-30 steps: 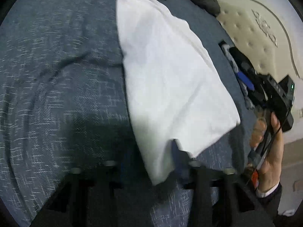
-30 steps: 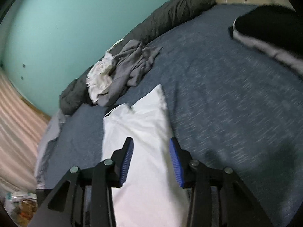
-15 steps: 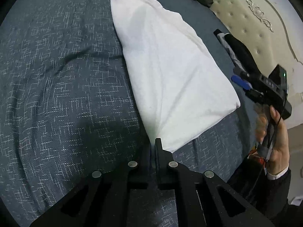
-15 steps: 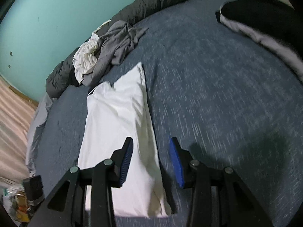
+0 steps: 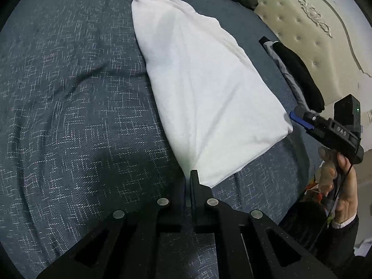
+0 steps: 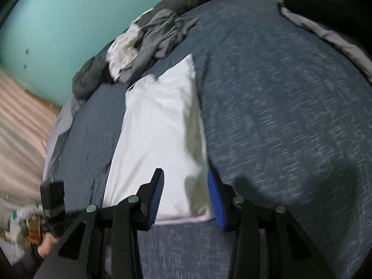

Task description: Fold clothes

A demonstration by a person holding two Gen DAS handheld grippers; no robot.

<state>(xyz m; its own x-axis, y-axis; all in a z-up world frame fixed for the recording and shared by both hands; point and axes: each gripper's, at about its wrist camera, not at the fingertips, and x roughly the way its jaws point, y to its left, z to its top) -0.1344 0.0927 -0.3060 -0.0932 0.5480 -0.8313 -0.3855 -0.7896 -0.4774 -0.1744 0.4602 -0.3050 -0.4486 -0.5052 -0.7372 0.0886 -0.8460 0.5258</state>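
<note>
A white garment (image 5: 204,88) lies folded lengthwise on the dark blue bedspread (image 5: 69,116). My left gripper (image 5: 190,174) is shut on the garment's near left corner, and the cloth fans out from the tips. In the right wrist view the same white garment (image 6: 158,125) lies ahead, and my right gripper (image 6: 186,179) is open, its blue pads straddling the garment's near right corner just above the cloth. The right gripper also shows in the left wrist view (image 5: 302,118), beside the garment's right corner.
A heap of grey and white clothes (image 6: 151,39) lies at the far end of the bed, against a dark rolled duvet (image 6: 93,72). A folded black and grey stack (image 5: 295,69) sits near the cream headboard (image 5: 313,30). A teal wall (image 6: 69,11) stands behind.
My left gripper closed on the garment's near corner. My right gripper drew back along the garment toward its near right corner, staying open.
</note>
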